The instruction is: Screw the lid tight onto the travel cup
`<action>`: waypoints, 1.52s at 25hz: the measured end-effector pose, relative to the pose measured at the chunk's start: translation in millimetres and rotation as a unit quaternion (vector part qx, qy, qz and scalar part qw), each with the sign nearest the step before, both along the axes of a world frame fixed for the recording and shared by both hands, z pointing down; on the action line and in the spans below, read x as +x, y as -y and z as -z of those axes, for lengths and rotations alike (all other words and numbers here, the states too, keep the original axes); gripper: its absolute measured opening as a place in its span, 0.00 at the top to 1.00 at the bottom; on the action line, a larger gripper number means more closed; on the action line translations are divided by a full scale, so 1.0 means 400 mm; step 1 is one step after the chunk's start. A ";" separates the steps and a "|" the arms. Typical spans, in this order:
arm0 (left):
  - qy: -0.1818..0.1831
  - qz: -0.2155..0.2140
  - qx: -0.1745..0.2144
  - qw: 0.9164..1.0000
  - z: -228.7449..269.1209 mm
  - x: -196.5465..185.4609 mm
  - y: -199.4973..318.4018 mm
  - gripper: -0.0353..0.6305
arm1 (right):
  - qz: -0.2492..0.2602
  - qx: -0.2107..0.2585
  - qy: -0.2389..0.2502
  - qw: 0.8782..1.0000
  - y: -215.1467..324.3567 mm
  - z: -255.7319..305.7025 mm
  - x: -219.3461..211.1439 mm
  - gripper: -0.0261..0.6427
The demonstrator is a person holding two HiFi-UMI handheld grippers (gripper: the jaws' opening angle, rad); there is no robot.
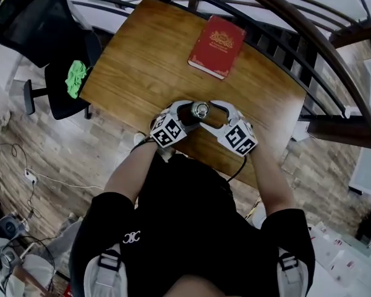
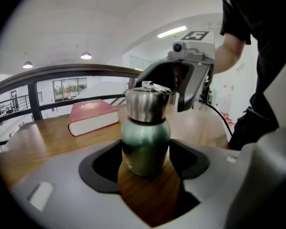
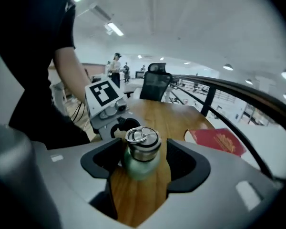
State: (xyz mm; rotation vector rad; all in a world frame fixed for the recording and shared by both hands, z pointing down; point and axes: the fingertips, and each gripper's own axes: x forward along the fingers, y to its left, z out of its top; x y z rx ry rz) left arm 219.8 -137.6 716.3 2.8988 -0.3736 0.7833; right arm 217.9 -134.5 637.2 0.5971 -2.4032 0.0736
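Observation:
A green travel cup [image 2: 145, 144] with a steel lid [image 2: 147, 104] stands upright near the front edge of the wooden table [image 1: 142, 60]. In the head view its lid [image 1: 200, 110] shows between the two grippers. My left gripper [image 2: 145, 165] comes from the left, and its black pads [image 2: 101, 162] sit against both sides of the green body. From the other side, my right gripper [image 3: 142, 168] reaches around the lid [image 3: 142, 140] at the cup's [image 3: 139, 165] top. Its jaws are open, with a gap at the right pad [image 3: 188, 168]. The lid's ring handle lies flat.
A red book [image 1: 217, 46] lies at the far side of the table. Behind the table runs a dark curved railing [image 1: 284, 42]. A black office chair [image 1: 40, 23] with a green cloth [image 1: 76, 78] on its seat stands to the left. The person's body is close against the table's near edge.

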 end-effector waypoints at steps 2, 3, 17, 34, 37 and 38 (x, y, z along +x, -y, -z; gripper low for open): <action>0.002 -0.005 0.002 1.000 0.002 -0.001 0.002 0.41 | 0.055 -0.002 -0.035 0.998 0.008 -0.021 0.001 0.56; 0.002 -0.007 0.003 1.000 0.005 -0.001 0.004 0.41 | 0.078 -0.006 -0.043 0.996 0.011 -0.024 -0.004 0.56; 0.007 -0.019 -0.006 1.000 -0.001 -0.005 -0.004 0.41 | 0.168 -0.056 -0.057 0.983 0.010 -0.031 -0.040 0.56; 0.013 -0.005 -0.011 1.000 -0.013 -0.014 -0.002 0.42 | -0.187 -0.021 0.005 0.982 0.046 -0.010 -0.035 0.56; 0.015 -0.006 -0.012 1.000 -0.015 -0.013 -0.002 0.42 | -0.214 -0.015 0.017 0.976 0.049 -0.008 -0.033 0.56; 0.016 -0.007 -0.012 1.000 -0.016 -0.013 -0.002 0.42 | -0.208 -0.013 0.024 0.978 0.048 -0.007 -0.033 0.56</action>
